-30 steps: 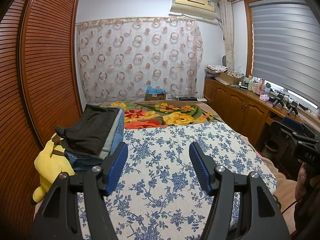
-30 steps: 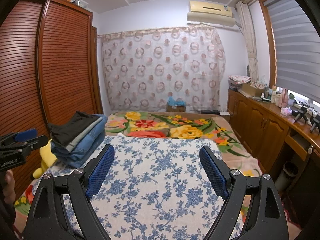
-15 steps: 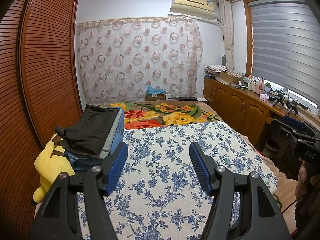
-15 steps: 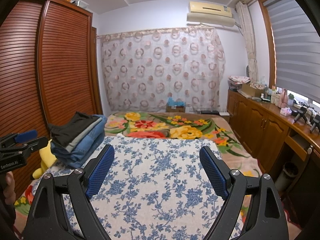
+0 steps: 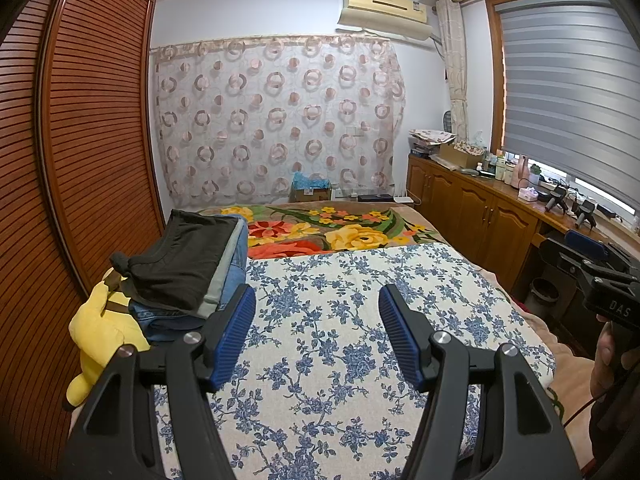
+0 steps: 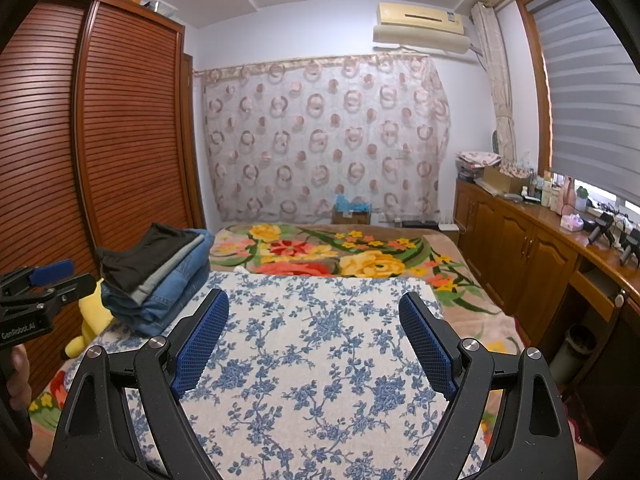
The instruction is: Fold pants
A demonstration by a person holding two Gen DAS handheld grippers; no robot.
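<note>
Bedroom with a louvred wooden wardrobe [image 5: 80, 140] on one side and a bed [image 6: 460, 300] in the middle, a blue-flowered cloth [image 5: 340, 320] spread over its near part. Both tongs hang above that cloth with nothing between their blue pads: the left tongs [image 5: 318, 332] stand apart, the right tongs [image 6: 314, 340] wider apart. Folded pants [image 5: 188, 268] sit in a stack at the bed's wardrobe-side edge, dark pair on top, grey and denim beneath, beside a yellow plush toy [image 5: 100, 332]; how many pairs the stack holds I cannot tell. Each camera catches the other gripper at its frame edge.
</note>
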